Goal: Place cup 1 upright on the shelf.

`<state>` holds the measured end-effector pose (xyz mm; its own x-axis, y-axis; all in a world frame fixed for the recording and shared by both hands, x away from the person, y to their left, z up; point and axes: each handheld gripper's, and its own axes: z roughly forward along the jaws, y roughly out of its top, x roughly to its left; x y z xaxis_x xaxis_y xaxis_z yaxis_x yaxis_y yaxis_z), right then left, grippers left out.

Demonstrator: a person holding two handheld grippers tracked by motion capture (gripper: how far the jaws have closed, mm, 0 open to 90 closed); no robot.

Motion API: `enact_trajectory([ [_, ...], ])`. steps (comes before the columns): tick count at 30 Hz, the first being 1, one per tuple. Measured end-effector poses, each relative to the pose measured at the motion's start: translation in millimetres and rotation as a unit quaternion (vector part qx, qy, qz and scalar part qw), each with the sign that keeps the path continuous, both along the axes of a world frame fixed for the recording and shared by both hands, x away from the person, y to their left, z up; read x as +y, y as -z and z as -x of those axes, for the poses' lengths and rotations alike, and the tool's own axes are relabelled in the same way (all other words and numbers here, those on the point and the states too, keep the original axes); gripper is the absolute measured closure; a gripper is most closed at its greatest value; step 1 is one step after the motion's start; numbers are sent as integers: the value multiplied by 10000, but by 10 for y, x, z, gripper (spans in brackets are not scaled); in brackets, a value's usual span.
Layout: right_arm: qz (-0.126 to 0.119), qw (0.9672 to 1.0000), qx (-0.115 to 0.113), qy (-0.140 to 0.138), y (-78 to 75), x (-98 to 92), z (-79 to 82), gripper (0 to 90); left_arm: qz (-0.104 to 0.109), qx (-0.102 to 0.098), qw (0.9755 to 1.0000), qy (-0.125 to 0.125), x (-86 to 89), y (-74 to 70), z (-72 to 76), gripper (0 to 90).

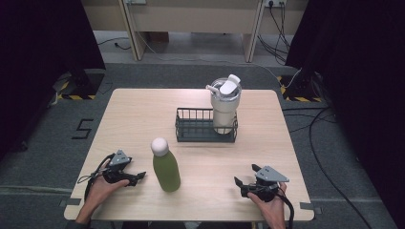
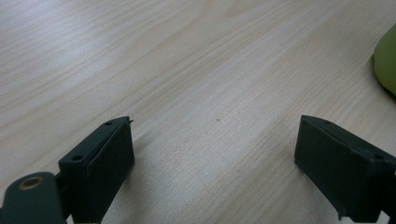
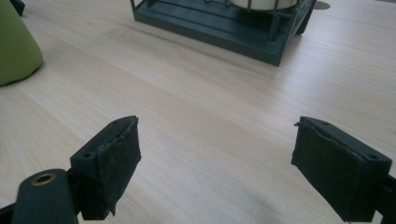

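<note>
A green bottle (image 1: 166,171) with a rounded white cap stands upright on the wooden table (image 1: 143,109), near the front edge and a little left of the middle. It is the thing nearest both grippers, and neither touches it.

The left gripper (image 1: 136,177) rests in the person's left hand (image 1: 100,188) close to the front left corner, pointing right toward the bottle and just beside its base. In the left gripper view its two black jaws stand wide apart with only bare wood between them, and a sliver of the green bottle (image 2: 386,60) shows at the right edge, beyond the jaw tips.

The right gripper (image 1: 240,180) lies in the person's right hand (image 1: 270,202) near the front right corner, pointing left, well apart from the bottle. In the right gripper view its jaws are also spread wide, nothing held between the pads, with the bottle's green base (image 3: 16,46) at the far left.

Behind the bottle, past the table's centre, sits a dark wire basket (image 1: 191,131). A cream tumbler (image 1: 224,102) with a clear lid and a white flip spout stands upright in the basket's right end. The basket's near corner (image 3: 224,32) shows ahead of the right gripper's jaws.
</note>
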<state>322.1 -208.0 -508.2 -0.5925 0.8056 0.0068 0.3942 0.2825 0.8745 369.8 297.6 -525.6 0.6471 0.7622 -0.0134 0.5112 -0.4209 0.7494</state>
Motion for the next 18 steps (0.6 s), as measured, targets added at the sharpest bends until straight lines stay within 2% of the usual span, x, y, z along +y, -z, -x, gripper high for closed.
enact_trajectory([
  [18, 224, 9990, 379, -23, 57, -30, 75, 152, -2, -1, 10000, 1, 0, 0, 0, 111],
])
